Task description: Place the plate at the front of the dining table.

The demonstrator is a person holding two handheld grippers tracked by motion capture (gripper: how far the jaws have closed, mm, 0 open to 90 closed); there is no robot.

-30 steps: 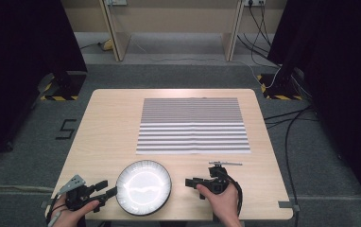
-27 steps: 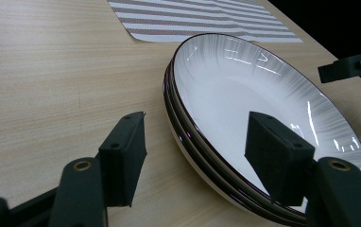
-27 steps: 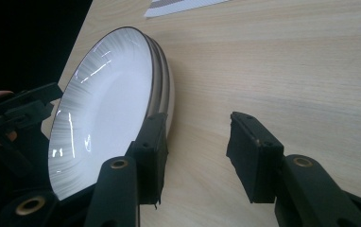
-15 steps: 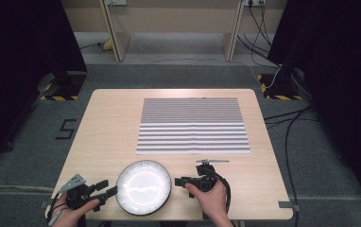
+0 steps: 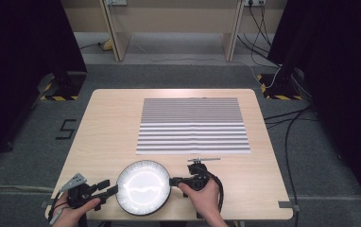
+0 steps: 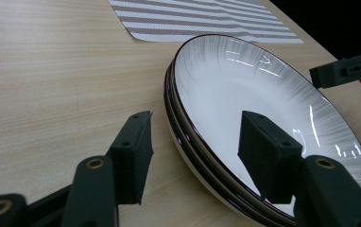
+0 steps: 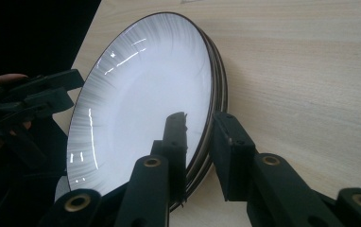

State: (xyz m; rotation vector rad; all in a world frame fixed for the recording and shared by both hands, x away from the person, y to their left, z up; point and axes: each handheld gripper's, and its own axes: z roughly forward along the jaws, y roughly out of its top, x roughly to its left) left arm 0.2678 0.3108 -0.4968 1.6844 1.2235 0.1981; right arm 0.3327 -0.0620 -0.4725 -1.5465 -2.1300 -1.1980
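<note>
Straddling opposite edges of the stacked plates (image 5: 143,187) near the front of the wooden surface (image 5: 112,127), both grippers have just been closing. The left gripper (image 6: 193,151) has its jaws apart around the rim, not touching. The right gripper (image 7: 200,151) stands narrowly apart about the rim. A striped placemat (image 5: 193,125) lies beyond.

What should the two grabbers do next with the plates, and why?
Probably finish closing. The left gripper and right gripper each straddle the rim of the stacked plates, and their jaws have just been closing, but gaps remain, widest at the left, so lifting now might slip.
</note>
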